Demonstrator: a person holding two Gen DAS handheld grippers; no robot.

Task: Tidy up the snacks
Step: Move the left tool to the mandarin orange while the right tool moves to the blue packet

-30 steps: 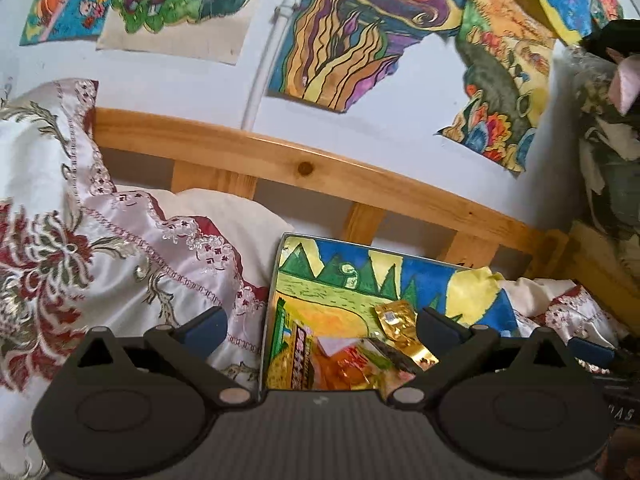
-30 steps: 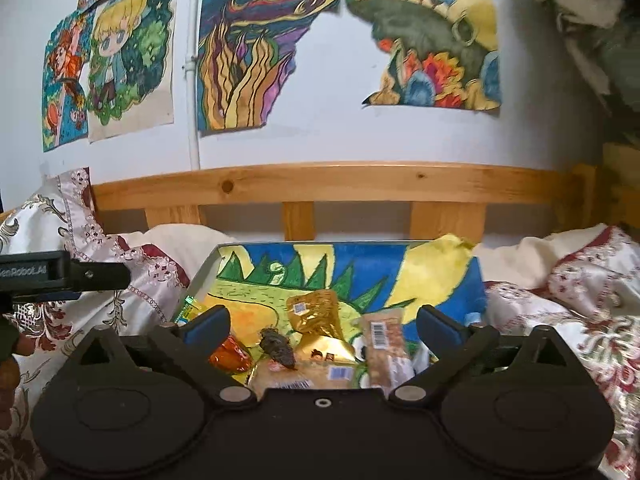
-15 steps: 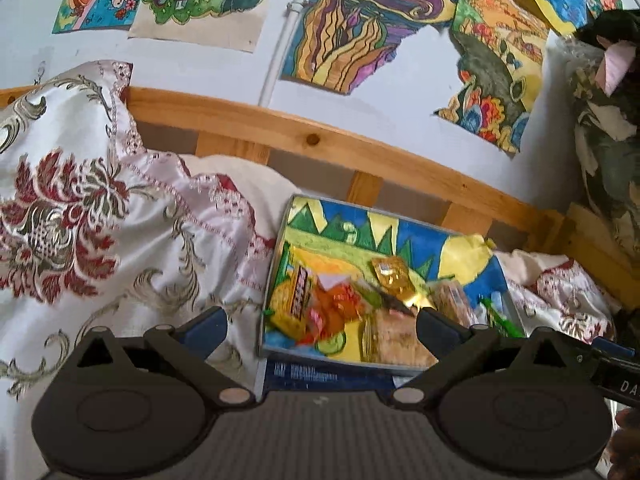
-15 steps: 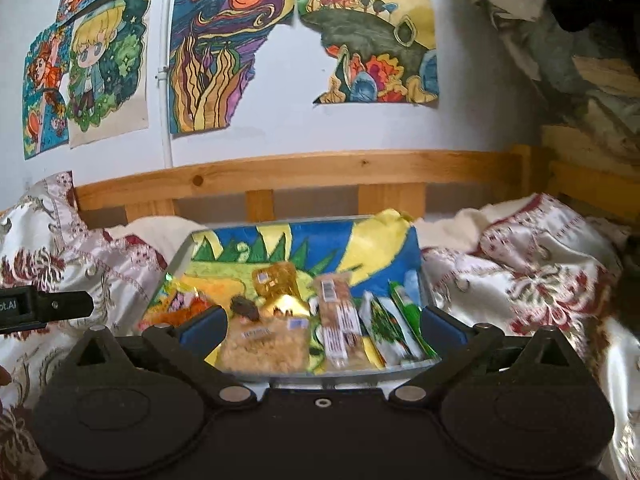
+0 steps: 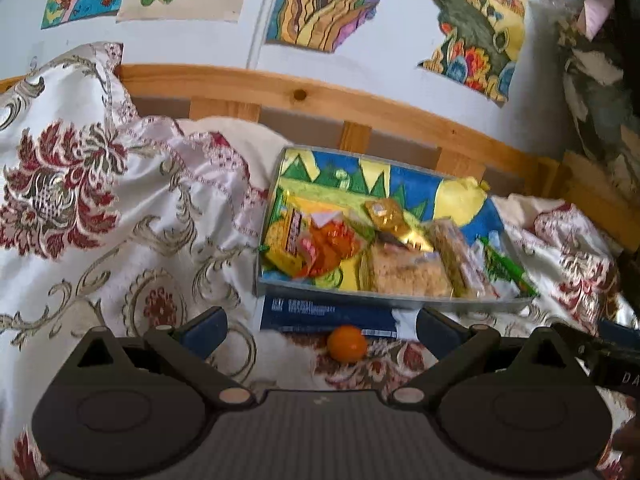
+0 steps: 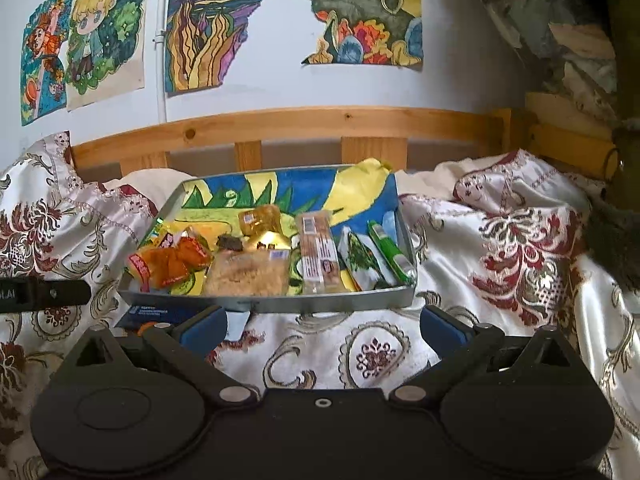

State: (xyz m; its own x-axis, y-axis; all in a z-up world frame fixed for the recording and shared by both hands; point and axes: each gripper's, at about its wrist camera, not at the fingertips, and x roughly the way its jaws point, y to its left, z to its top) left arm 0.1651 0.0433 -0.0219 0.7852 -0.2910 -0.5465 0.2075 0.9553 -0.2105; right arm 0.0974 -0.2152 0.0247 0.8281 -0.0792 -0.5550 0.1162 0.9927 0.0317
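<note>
A shallow grey tray (image 6: 320, 302) with a colourful painted lining sits on the bedspread and holds several wrapped snacks: an orange packet (image 6: 172, 262), a pale crumbly bar (image 6: 248, 276), a gold wrapper (image 6: 264, 220), a long wafer bar (image 6: 320, 256) and green packets (image 6: 372, 256). The tray also shows in the left wrist view (image 5: 360, 294). A small orange ball (image 5: 347, 343) lies on the bedspread in front of the tray, by a dark blue card (image 5: 320, 314). My left gripper (image 5: 322, 326) is open and empty above the ball. My right gripper (image 6: 324, 326) is open and empty before the tray.
A white and red floral bedspread (image 6: 520, 260) covers the bed, bunched high at the left (image 5: 80, 200). A wooden bed rail (image 6: 320, 120) runs behind the tray, under a wall with paintings. The left gripper's body (image 6: 44, 296) shows at the right view's left edge.
Both grippers have pulled back from the tray, which now looks smaller and farther. The tray's front wall, the blue card and the orange ball have come into view. Both stayed open.
</note>
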